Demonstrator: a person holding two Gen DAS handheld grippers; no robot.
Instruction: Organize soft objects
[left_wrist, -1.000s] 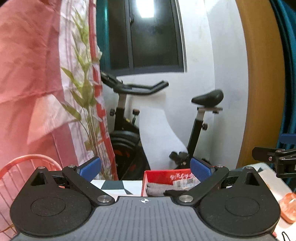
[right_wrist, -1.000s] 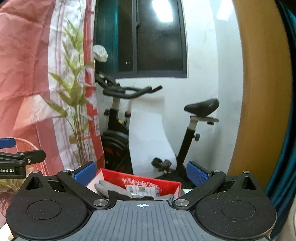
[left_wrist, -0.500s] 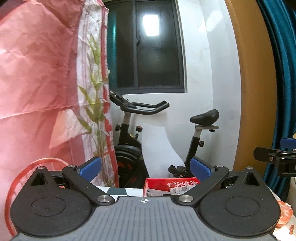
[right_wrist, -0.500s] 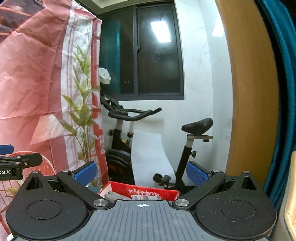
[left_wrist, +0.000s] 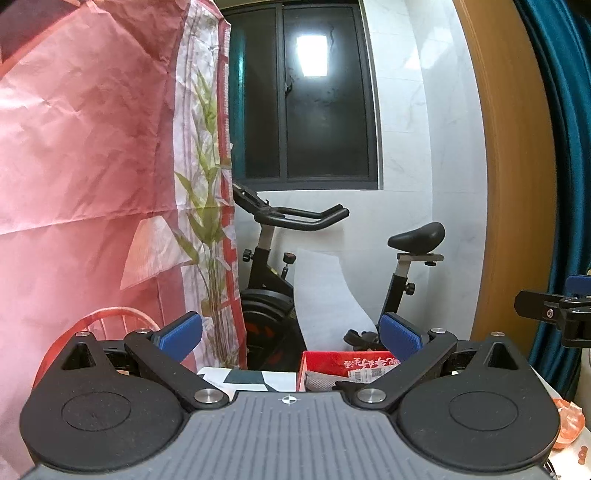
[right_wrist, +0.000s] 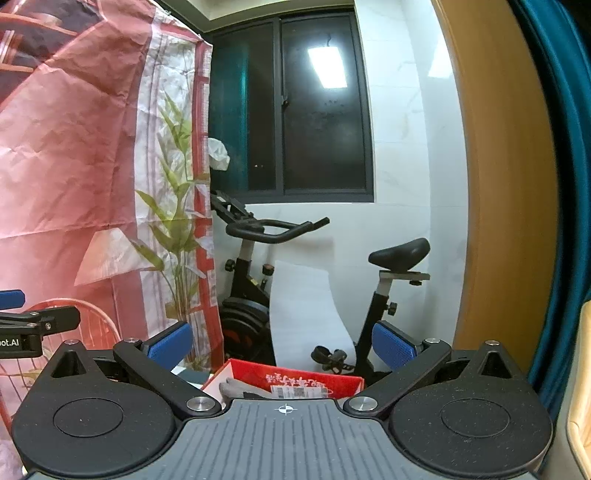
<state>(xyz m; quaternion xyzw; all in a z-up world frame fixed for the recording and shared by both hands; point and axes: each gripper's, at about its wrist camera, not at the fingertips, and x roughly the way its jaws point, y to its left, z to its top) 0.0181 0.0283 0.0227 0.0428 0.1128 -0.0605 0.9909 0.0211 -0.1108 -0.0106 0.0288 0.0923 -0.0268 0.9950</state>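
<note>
A red box (left_wrist: 332, 363) stands low at the table's far edge, with a grey glove (left_wrist: 318, 383) and a labelled packet inside. It also shows in the right wrist view (right_wrist: 295, 376), with the grey glove (right_wrist: 236, 387) in it. My left gripper (left_wrist: 291, 334) is open and empty, raised and pointing level over the box. My right gripper (right_wrist: 282, 341) is open and empty too, held level beside it. Each gripper's tip shows at the edge of the other's view.
A red wire basket (left_wrist: 110, 317) stands at the left by a pink curtain (left_wrist: 92, 147). An exercise bike (left_wrist: 295, 258) stands behind the table against a white wall. An orange object (left_wrist: 569, 421) lies at the right. A wooden door frame and blue curtain are at the right.
Both grippers have tilted upward and risen, so the table and red box sit lower in both views. Both stay open and empty.
</note>
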